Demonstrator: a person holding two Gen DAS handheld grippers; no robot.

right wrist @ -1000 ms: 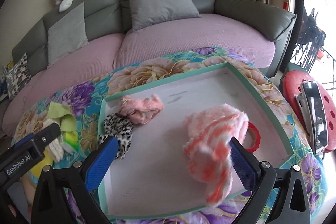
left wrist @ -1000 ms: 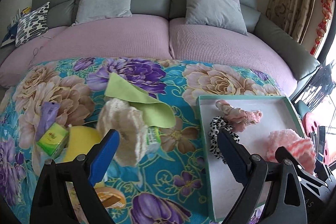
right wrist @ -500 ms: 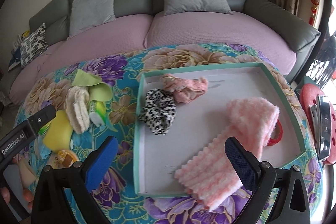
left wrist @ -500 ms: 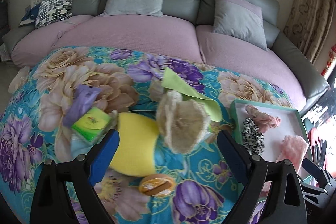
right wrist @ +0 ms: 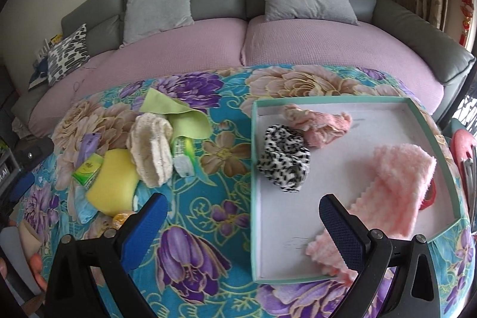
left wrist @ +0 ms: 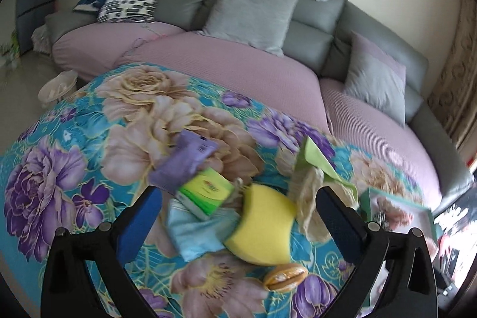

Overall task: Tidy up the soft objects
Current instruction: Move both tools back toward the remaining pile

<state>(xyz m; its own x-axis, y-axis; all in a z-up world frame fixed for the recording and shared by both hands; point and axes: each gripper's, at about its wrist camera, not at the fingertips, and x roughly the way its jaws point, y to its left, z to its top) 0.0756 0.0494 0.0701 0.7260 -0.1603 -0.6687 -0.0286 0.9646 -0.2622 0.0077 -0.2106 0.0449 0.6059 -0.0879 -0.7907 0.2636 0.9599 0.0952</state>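
Left wrist view: the left gripper (left wrist: 238,213) hangs with its jaws spreading to their widest, nothing between the pads. Just beyond them lies the pile of soft things, the yellow sponge (left wrist: 263,228) dead ahead, its long axis running away and slightly leftward. The right gripper (right wrist: 243,216), jaws spread and empty, sits by the green tray (right wrist: 254,169), well apart from the pile. The left hand looks nearer.
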